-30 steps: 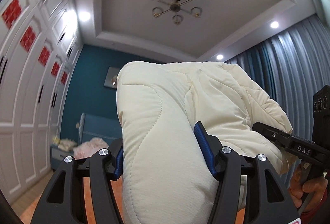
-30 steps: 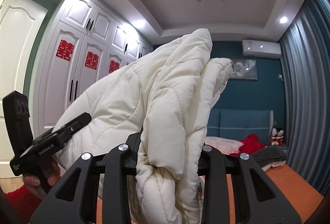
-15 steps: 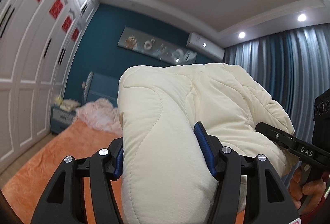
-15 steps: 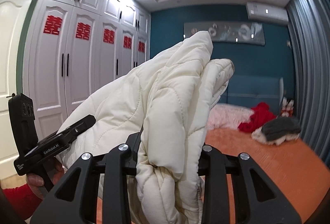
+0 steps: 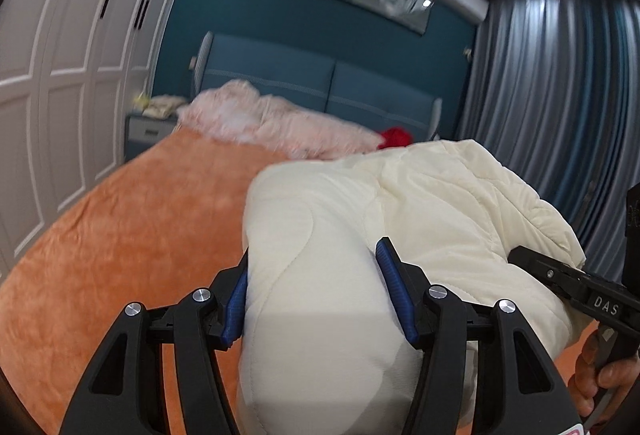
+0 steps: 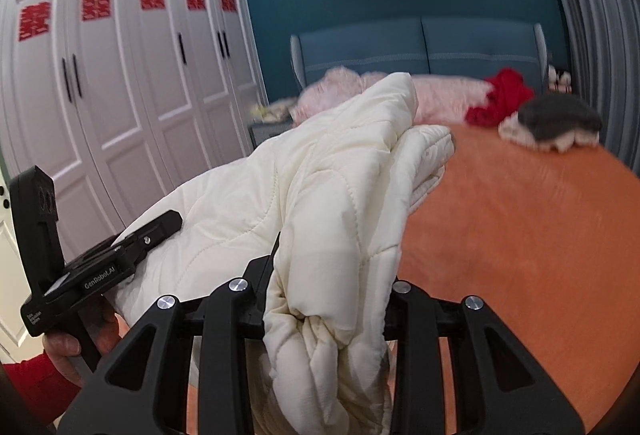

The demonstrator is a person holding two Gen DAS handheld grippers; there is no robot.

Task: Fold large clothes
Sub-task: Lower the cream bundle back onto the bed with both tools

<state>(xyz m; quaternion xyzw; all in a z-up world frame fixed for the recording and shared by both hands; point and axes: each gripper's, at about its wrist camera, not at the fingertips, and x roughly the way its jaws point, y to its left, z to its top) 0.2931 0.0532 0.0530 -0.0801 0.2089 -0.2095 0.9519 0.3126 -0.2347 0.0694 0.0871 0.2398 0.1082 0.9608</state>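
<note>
Both grippers are clamping the cream quilted puffer jacket (image 5: pixel 400 219): the left gripper (image 5: pixel 316 291) is squeezing a thick padded bunch at lower centre, the right gripper (image 6: pixel 328 275) a narrower fold, probably keeping it spread above the orange bedspread (image 6: pixel 520 227) for laying down. No containers are showing.

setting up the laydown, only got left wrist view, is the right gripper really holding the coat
observer: yes, the right gripper has its fingers shut on a bunched fold of the coat.
operator: anything on the bed i can't see
observer: a grey and cream pile lies at the far right of the bed, beside the red garment.
operator: close to the coat?
observer: no, bare orange cover shows between the pile and the coat.
</note>
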